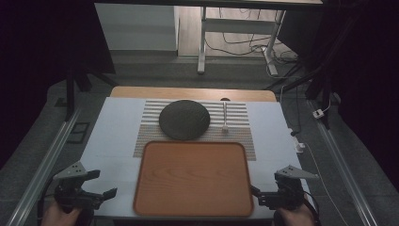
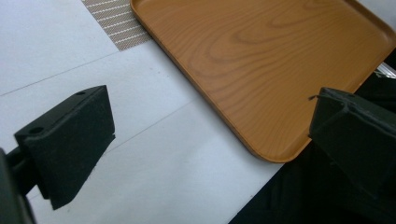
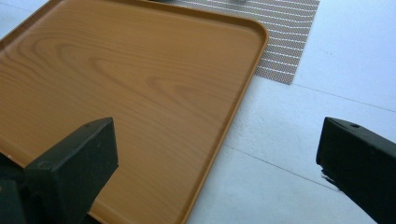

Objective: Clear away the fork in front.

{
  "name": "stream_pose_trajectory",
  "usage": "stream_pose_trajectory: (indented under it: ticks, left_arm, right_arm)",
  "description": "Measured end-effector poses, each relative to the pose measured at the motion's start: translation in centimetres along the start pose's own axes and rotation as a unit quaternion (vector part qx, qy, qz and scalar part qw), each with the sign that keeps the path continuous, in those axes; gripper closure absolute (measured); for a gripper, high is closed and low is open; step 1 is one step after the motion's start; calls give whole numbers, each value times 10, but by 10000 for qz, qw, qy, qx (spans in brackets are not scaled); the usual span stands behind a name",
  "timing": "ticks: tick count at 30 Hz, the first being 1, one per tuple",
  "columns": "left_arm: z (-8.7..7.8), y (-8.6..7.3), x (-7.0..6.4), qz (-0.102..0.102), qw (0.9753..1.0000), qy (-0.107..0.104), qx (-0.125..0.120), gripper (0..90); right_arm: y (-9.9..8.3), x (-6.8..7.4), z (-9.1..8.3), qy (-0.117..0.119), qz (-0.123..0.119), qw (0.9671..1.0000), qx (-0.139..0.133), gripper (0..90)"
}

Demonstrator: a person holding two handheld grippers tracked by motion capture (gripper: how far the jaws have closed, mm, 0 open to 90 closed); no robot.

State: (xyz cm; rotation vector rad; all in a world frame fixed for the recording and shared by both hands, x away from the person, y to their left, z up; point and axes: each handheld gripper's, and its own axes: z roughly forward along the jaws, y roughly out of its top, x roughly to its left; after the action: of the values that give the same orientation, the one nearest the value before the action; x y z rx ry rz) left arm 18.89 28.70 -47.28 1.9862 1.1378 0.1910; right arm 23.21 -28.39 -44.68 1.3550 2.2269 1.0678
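An empty wooden tray (image 1: pixel 193 209) lies at the near middle of the white table, overlapping a striped placemat (image 1: pixel 240 123). On the mat sit a dark round plate (image 1: pixel 184 119) and, to its right, a pale spoon (image 1: pixel 225 117). My left gripper (image 1: pixel 106 184) is open at the tray's near left corner, over the white table. In the left gripper view the tray (image 2: pixel 261 56) lies ahead between the wide-apart jaws. My right gripper (image 1: pixel 256 193) is open at the tray's near right corner. The right gripper view has the tray's edge (image 3: pixel 224 135) between its jaws and the placemat (image 3: pixel 280 46) beyond.
The table's near edge runs just below both grippers. Metal rails (image 1: pixel 47 165) flank the table on either side. Beyond the table stand a white desk frame (image 1: pixel 203 42) and loose cables (image 1: pixel 244 47) on the floor. The surroundings are dark.
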Motion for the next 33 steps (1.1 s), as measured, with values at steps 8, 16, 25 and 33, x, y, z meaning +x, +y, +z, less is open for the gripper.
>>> stream_pose_trajectory:
  ticks: [8, 16, 25, 33]
  left_arm:
    - [0, 0, 1, -23, 10000, -16, -2, 0]
    - [1, 0, 0, 6, 10000, -19, 80, 0]
    - [1, 0, 1, -14, 9999, -83, 54, 0]
    - [1, 0, 1, -28, 10000, -71, 59, 0]
  right_arm:
    - [0, 1, 1, -23, -54, 10000, 21, 0]
    - [1, 3, 2, -23, -137, 9999, 95, 0]
    - [1, 4, 2, -47, -178, 9998, 102, 0]
    - [2, 8, 3, -6, -234, 9997, 57, 0]
